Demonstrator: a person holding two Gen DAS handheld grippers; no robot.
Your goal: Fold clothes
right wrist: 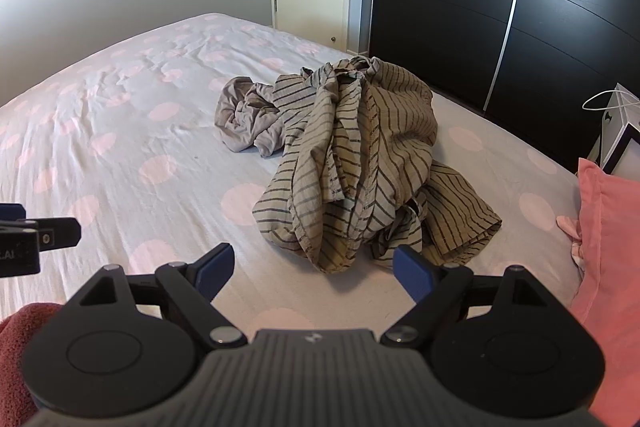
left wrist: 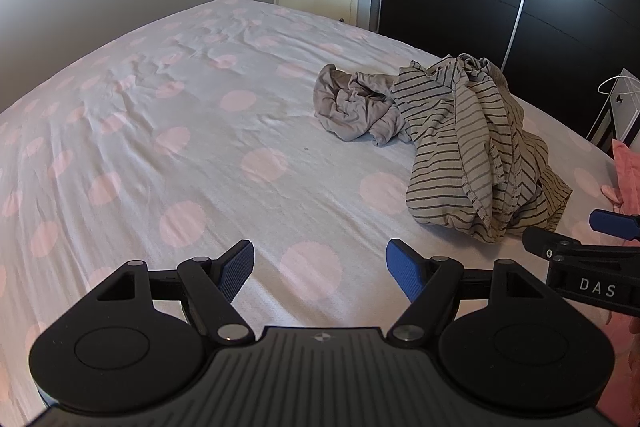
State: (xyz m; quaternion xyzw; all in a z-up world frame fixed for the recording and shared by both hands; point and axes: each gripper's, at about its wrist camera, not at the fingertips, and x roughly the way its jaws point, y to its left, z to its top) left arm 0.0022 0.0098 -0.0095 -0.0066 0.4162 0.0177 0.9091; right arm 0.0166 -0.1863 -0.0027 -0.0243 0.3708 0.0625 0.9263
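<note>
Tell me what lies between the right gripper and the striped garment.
Nothing but bare dotted bedsheet. In the right wrist view the open right gripper hovers just short of the striped garment.

The striped pile [right wrist: 360, 163] is my landmark. Left of it the bed [left wrist: 140, 131] lies bare all the way to the far corner, only wrinkled, so I have open passage there. Just behind the pile on its left, a crumpled grey garment [right wrist: 248, 119] touches it and blocks that side. Between the pile and my right gripper [right wrist: 314, 269] a narrow strip of sheet is free. Right of the pile a bare strip of sheet runs to a pink pillow [right wrist: 608, 227] at the bed's edge. Beyond the pile the dark wardrobe [right wrist: 460, 7] closes the far side. My left gripper [left wrist: 320, 267], fingers spread, hangs over open sheet nearer than the pile.
</note>
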